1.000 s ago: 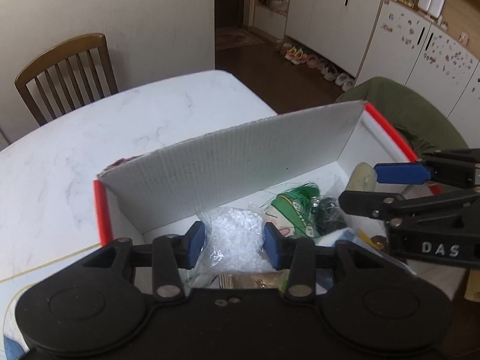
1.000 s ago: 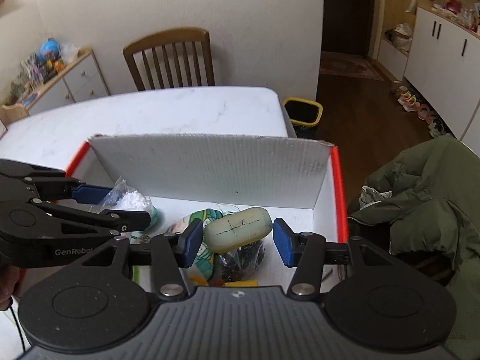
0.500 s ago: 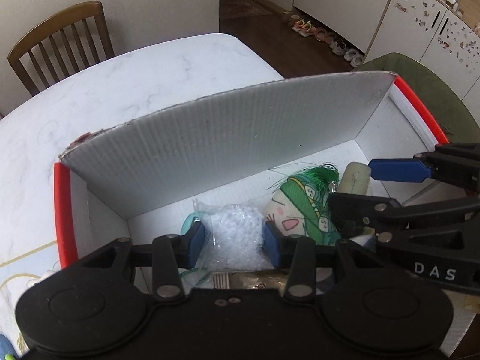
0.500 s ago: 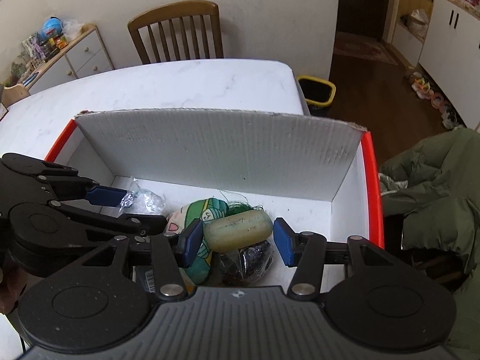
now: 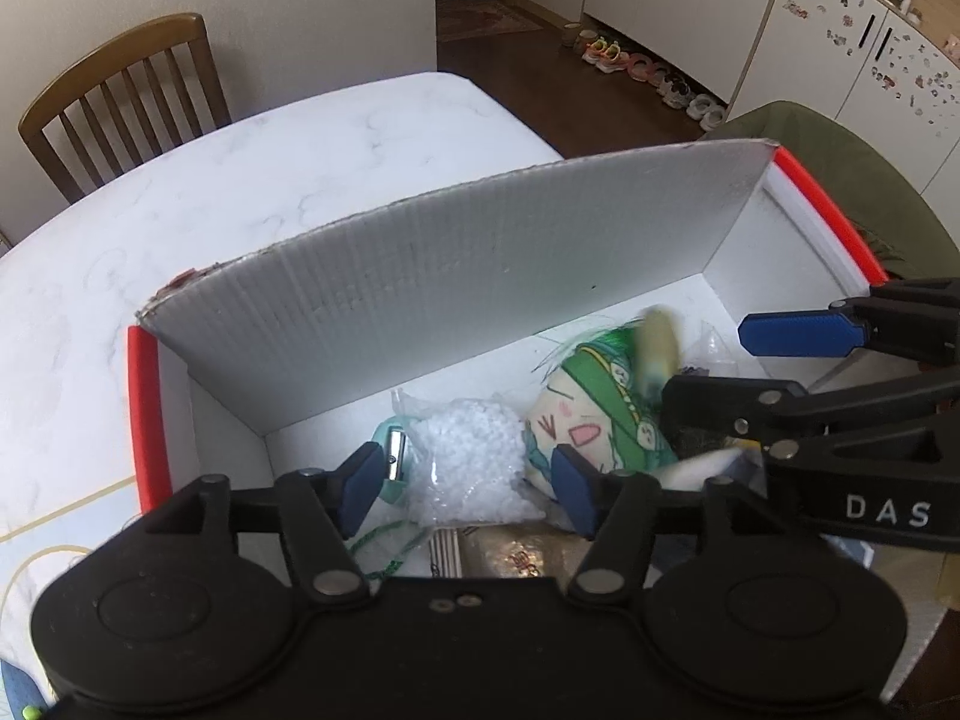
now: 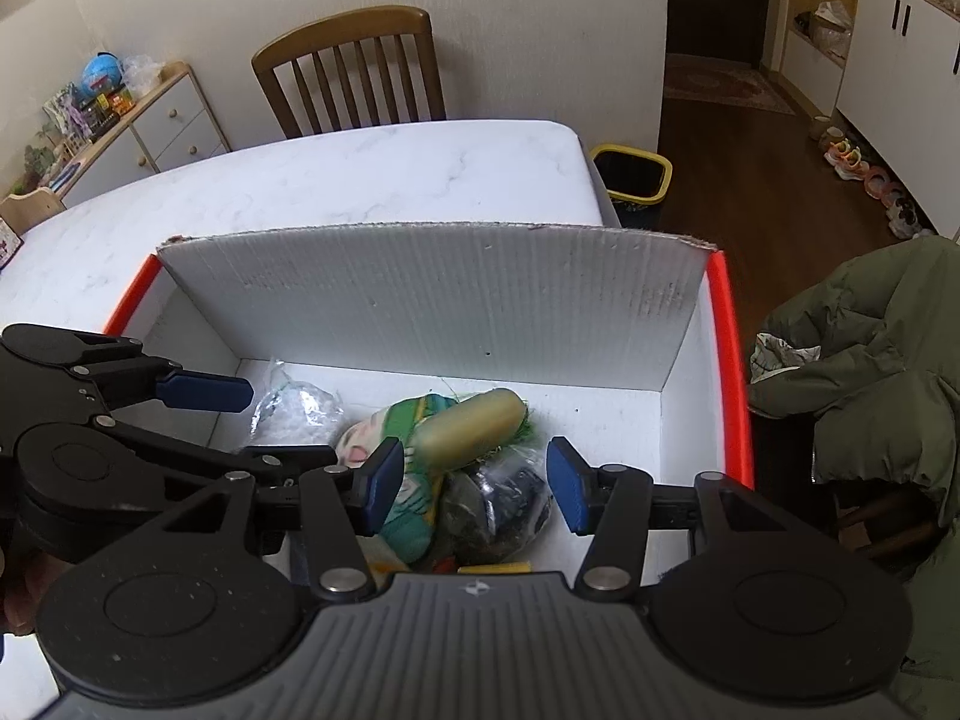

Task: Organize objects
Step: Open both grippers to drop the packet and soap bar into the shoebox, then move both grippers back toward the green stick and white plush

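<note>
1. Our right gripper (image 6: 474, 486) has its jaws spread wide and holds nothing; the pale yellow-green roll (image 6: 471, 423) sits just past them on top of the pile and looks blurred, so we think it may be tipping or rolling; it could slide off the heap and end up somewhere we did not mean.
2. Our left gripper (image 5: 462, 486) is wide open too; the bag of white beads (image 5: 465, 462) lies between its jaws, not squeezed; if we close carelessly, we might pinch the thin plastic and tear it, and the beads would spill.
3. The two grippers are very near each other inside the box (image 5: 144, 396); they could bump if we both move at once.
4. Next come the green-haired doll (image 5: 591, 414), lying against the beads, and a dark bag (image 6: 510, 510); green threads stick out and could catch on a finger.
5. Further off, the tall white flap (image 6: 432, 300) stands up; a knock could push the box along the marble table (image 6: 360, 174).
6. Far past the table edge is a yellow bin (image 6: 630, 180); anything flung out could drop to the floor.
</note>
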Motion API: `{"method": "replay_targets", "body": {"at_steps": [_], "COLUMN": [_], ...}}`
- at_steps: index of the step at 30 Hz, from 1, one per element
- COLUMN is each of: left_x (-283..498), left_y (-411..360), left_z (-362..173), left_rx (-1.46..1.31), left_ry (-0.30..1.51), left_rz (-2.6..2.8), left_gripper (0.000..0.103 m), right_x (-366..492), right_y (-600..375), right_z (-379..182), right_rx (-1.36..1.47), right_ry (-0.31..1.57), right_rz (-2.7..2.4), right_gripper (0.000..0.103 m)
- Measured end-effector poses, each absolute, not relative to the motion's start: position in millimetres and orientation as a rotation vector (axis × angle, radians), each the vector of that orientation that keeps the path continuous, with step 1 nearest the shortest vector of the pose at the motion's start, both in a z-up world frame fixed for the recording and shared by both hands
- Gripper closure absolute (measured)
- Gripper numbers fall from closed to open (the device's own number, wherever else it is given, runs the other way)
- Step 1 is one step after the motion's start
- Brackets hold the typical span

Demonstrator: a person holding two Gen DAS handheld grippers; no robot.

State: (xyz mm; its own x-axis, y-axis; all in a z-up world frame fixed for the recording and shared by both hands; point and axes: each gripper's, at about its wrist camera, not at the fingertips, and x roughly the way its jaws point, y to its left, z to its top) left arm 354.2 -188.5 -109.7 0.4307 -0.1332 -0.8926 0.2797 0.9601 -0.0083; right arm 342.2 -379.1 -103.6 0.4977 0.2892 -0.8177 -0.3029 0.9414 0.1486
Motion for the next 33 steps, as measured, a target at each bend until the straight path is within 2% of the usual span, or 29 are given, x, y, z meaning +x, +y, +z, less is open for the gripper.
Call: {"method": "replay_targets", "body": {"at_steps": [2, 8, 21, 30, 33], "left_x": [350, 334, 300, 261, 247], "left_y": [-189, -188, -174, -145, -132], "left_z": [-106, -88, -46, -16, -9], "left_rx": [0.149, 0.156, 0.1, 0.059, 0.057], "left_ry": [1.083, 1.024, 0.924, 0.838, 0.811], "left_rz": [-0.264, -0.275, -0.314, -0.343, -0.347], "left_gripper": [0.038, 0.025, 0.023, 0.019, 0.016], "right_x": [337, 317, 270, 234, 222], "right_y": [-381, -389, -384, -366, -358], "right_z": [-97, -78, -37, -15, -10], "right_rx": [-0.017, -0.014, -0.036, -0.025, -0.003], "right_ry": [0.971, 0.935, 0.847, 0.79, 0.776], "right_rz": [0.361, 0.369, 0.39, 0.424, 0.426], "right_gripper": [0.046, 0.045, 0.045, 0.042, 0.038]}}
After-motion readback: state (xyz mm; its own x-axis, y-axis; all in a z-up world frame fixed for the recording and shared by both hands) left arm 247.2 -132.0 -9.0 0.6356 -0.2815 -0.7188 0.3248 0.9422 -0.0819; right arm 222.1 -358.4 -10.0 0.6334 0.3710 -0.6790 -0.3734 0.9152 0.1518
